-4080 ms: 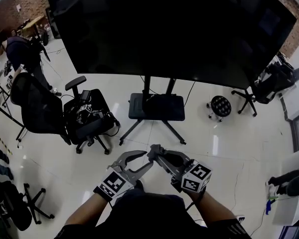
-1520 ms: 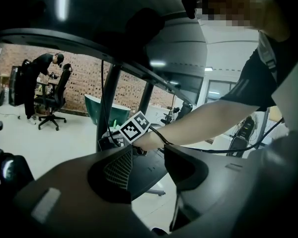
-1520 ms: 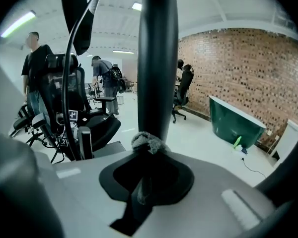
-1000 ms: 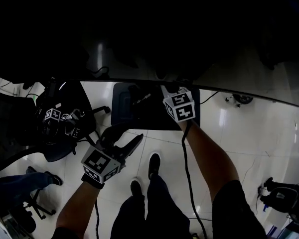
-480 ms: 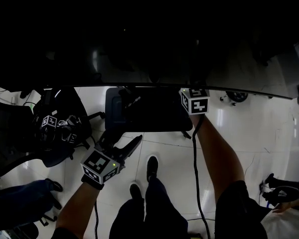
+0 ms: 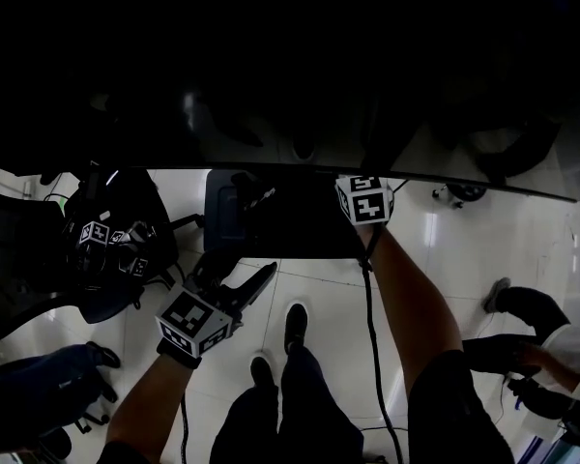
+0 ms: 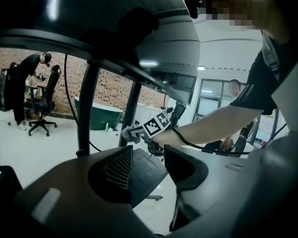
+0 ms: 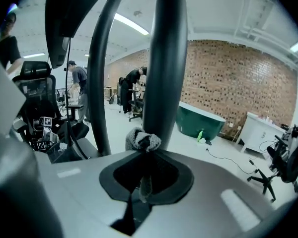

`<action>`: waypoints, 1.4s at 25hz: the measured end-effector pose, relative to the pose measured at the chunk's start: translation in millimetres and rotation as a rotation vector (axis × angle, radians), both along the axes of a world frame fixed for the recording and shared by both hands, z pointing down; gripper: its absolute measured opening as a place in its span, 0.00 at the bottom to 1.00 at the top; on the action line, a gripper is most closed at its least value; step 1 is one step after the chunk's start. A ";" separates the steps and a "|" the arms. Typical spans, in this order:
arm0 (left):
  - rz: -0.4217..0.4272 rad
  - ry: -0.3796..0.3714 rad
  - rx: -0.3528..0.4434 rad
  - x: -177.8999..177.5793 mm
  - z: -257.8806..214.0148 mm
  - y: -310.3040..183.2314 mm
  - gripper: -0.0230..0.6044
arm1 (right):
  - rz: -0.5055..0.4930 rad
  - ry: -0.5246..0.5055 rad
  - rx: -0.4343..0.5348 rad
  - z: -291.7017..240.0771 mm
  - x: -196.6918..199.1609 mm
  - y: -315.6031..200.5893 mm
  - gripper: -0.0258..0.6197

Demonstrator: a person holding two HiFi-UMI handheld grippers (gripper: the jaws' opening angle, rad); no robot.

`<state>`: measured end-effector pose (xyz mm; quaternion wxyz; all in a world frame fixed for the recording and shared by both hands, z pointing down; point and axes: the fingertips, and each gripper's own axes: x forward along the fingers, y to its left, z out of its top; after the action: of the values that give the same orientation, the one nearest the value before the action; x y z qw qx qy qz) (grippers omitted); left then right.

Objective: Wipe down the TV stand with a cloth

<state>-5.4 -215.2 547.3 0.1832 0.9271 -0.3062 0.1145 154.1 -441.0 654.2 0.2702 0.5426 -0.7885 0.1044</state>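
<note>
Two tools: right tool (image 8: 145, 155) tight on grey cloth (image 8: 141, 140), left tool (image 7: 147, 157) agape.

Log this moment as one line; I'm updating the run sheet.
step: wipe TV stand | right gripper: shut on cloth, at stand pole | left gripper: open, empty

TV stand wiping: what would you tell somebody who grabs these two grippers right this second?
Left gripper: open and empty, held near the shelf.
Right gripper: shut on the bunched cloth, which sits right up against an upright post.
Done: the cloth is in hand and at the post. How much is already wiped cannot be seen.
Left: probably rub along the posts, then the shelf.
</note>
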 end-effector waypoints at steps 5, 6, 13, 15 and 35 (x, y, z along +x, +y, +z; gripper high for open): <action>-0.008 -0.006 -0.015 -3.9 13.3 -0.5 0.38 | 0.015 0.010 -0.082 41.2 -5.0 -1.1 0.08; -0.011 -0.005 -0.016 -4.0 14.5 -1.4 0.38 | 0.012 0.019 -0.098 48.8 -5.7 -0.9 0.08; -0.008 -0.012 -0.020 -4.4 24.1 -1.5 0.38 | 0.019 0.034 -0.149 75.5 -6.6 0.6 0.08; -0.017 -0.008 -0.017 -4.0 23.5 -2.7 0.38 | 0.012 -0.018 -0.114 62.4 -10.4 5.1 0.08; -0.072 -0.028 -0.058 -32.1 45.3 8.1 0.38 | -0.283 0.074 -0.228 127.1 -143.2 49.1 0.08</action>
<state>-37.5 -207.1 592.6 0.2097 0.9081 -0.3385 0.1298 10.9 -391.9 781.2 0.3708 0.3957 -0.8294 0.1340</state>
